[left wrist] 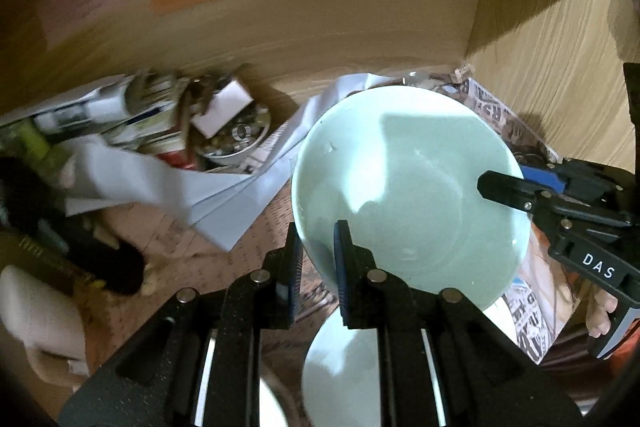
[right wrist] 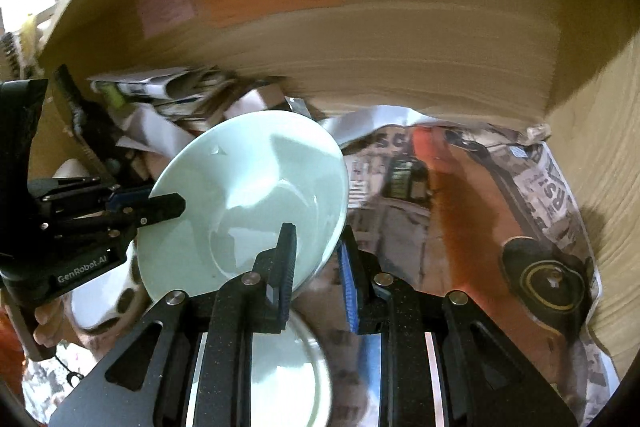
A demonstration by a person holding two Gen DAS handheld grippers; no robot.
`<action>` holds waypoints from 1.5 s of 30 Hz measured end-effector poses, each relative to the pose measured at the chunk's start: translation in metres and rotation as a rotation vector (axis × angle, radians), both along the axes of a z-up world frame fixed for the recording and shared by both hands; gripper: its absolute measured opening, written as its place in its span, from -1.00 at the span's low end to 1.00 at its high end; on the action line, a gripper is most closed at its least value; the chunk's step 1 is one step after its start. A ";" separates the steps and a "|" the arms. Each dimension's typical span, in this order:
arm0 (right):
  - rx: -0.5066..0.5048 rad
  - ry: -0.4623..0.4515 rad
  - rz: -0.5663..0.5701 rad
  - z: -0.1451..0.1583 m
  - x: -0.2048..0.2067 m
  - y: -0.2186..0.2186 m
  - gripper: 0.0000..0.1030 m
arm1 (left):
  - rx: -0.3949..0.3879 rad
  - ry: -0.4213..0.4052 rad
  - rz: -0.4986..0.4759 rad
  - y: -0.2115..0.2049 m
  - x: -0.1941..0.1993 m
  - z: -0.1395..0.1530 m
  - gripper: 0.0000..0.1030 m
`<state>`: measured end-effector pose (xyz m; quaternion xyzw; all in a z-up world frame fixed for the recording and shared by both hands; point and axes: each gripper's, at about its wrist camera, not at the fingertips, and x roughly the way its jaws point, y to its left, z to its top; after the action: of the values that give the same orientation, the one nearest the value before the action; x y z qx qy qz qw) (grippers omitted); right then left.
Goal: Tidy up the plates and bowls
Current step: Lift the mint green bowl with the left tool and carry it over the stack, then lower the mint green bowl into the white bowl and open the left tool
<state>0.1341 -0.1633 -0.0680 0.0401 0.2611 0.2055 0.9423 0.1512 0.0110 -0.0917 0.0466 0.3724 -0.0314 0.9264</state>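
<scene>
A pale green bowl [left wrist: 408, 187] hangs tilted in the air, held by both grippers at opposite sides of its rim. My left gripper [left wrist: 319, 247] is shut on the near left rim, one finger inside the bowl and one outside. In the left wrist view my right gripper [left wrist: 492, 187] reaches in from the right onto the far rim. The right wrist view shows the same bowl [right wrist: 248, 195] with my right gripper [right wrist: 316, 243] shut on its right rim and my left gripper [right wrist: 172, 205] at its left edge. Another pale plate [left wrist: 340, 367] [right wrist: 288, 367] lies below the bowl.
Newspaper [right wrist: 460, 211] lines the floor of a wooden compartment whose back wall [right wrist: 400, 47] carries coloured notes. Loose white papers [left wrist: 224, 195] and a small dish of odds and ends [left wrist: 236, 139] clutter the left. A hand [left wrist: 600, 311] grips the right tool.
</scene>
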 end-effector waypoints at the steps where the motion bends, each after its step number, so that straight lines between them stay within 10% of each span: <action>1: -0.001 -0.004 0.010 0.001 -0.004 0.005 -0.63 | -0.005 -0.008 0.007 0.004 -0.007 0.002 -0.72; 45: -0.080 0.037 0.298 -0.035 -0.055 0.162 -0.62 | -0.124 -0.009 0.287 0.139 -0.146 -0.033 -0.72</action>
<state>0.0792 -0.0011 -0.1035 -0.0331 0.2893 0.3319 0.8973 0.0049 0.1499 -0.1246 -0.0645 0.3685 0.0786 0.9240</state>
